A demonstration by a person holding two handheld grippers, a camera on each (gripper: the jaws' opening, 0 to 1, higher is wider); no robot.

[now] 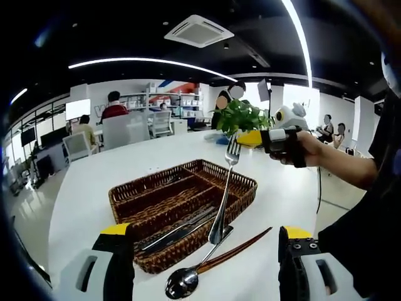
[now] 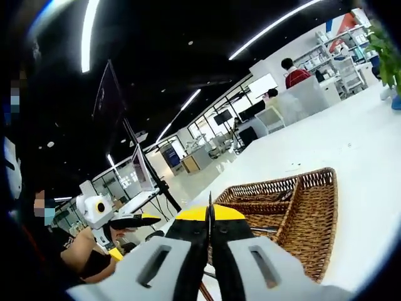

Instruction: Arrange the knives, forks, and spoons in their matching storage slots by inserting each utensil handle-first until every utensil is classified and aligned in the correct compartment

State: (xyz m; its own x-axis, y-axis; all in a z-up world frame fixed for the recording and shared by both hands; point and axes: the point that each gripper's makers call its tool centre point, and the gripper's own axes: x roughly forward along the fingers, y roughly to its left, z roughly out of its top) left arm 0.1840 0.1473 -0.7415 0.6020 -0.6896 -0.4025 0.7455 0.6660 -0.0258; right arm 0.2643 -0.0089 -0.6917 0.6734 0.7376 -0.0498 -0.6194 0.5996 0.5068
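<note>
A: Behind everything runs a bright open office, with desks, seated people and ceiling light strips, and a white table [image 1: 125, 169] in front carrying the work.

B: What is on the left of that table?

A: In the left gripper view, a brown wicker tray [image 1: 182, 210] with long compartments. At least one knife [image 1: 178, 231] lies flat in the compartment nearest the camera. I cannot count the pieces inside.

B: And the left gripper [image 1: 207, 266]?

A: Its two yellow-tipped fingers [image 1: 116, 251] stand wide apart at the bottom of that view, holding nothing. Between them, on the table just beside the tray's near corner, lies a spoon [image 1: 188, 279] with a dark wooden handle, bowl towards the camera.

B: Further right?

A: A fork [image 1: 224, 194] stands nearly upright, tines at the top, its handle end down at the tray's near rim. The right gripper [image 1: 250, 138], held in a person's hand [image 1: 307, 150], clamps it just below the tines. A green plant [image 1: 241, 116] sits behind.

B: Does the other camera agree?

A: In the right gripper view the fingers [image 2: 188, 251] are pressed together on a thin metal edge, the fork [image 2: 209, 219], with the tray [image 2: 301, 213] to the right.
</note>
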